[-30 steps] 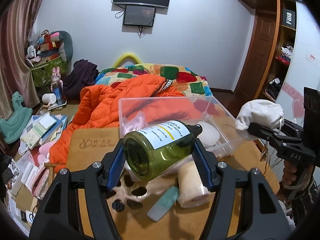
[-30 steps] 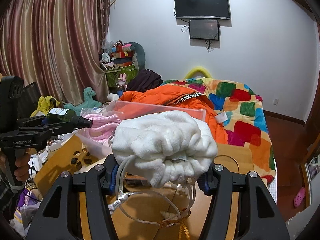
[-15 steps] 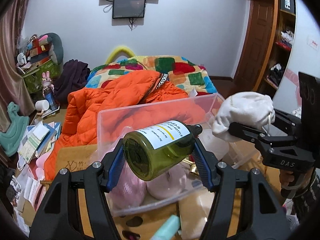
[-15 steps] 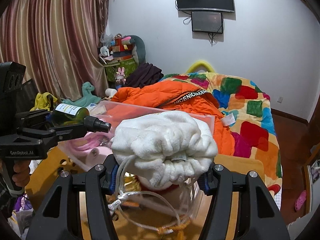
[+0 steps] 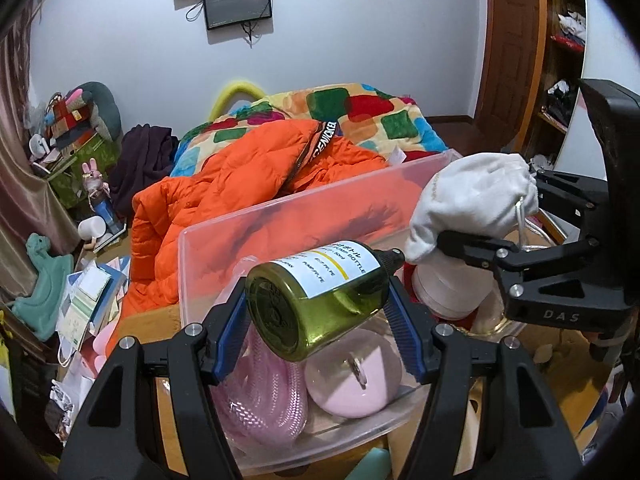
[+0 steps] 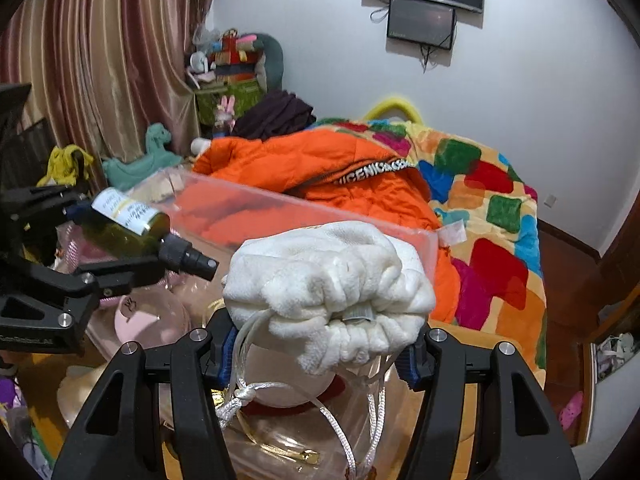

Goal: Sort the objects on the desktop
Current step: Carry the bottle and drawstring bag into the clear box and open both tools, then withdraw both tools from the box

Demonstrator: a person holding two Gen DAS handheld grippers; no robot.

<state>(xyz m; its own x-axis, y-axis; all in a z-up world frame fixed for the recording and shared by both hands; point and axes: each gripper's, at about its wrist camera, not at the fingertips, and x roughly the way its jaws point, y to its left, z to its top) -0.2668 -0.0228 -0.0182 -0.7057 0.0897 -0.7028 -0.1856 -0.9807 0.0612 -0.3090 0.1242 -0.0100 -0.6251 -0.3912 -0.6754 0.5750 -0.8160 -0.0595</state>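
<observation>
My left gripper (image 5: 320, 312) is shut on a green spray bottle (image 5: 316, 300) with a white label, held on its side above the clear plastic bin (image 5: 280, 224). The bottle also shows in the right wrist view (image 6: 132, 228). My right gripper (image 6: 320, 348) is shut on a white fleece drawstring pouch (image 6: 332, 280), held over the bin's right part; the pouch also shows in the left wrist view (image 5: 476, 196). Its cords (image 6: 344, 432) hang down. Inside the bin lie a pink braided rope (image 5: 260, 396), a pink round case (image 5: 356, 376) and a pale jar (image 5: 448, 292).
The bin stands on a wooden desk (image 5: 144, 324). An orange jacket (image 5: 240, 184) and a patchwork quilt (image 6: 492, 208) lie on the bed behind. Books and toys (image 5: 84, 300) clutter the floor at left. A wardrobe (image 5: 560, 40) stands at right.
Both grippers moved forward over the bin with their loads, and closer together. The bin now fills the lower view; the pouch sits just right of the bottle's nozzle.
</observation>
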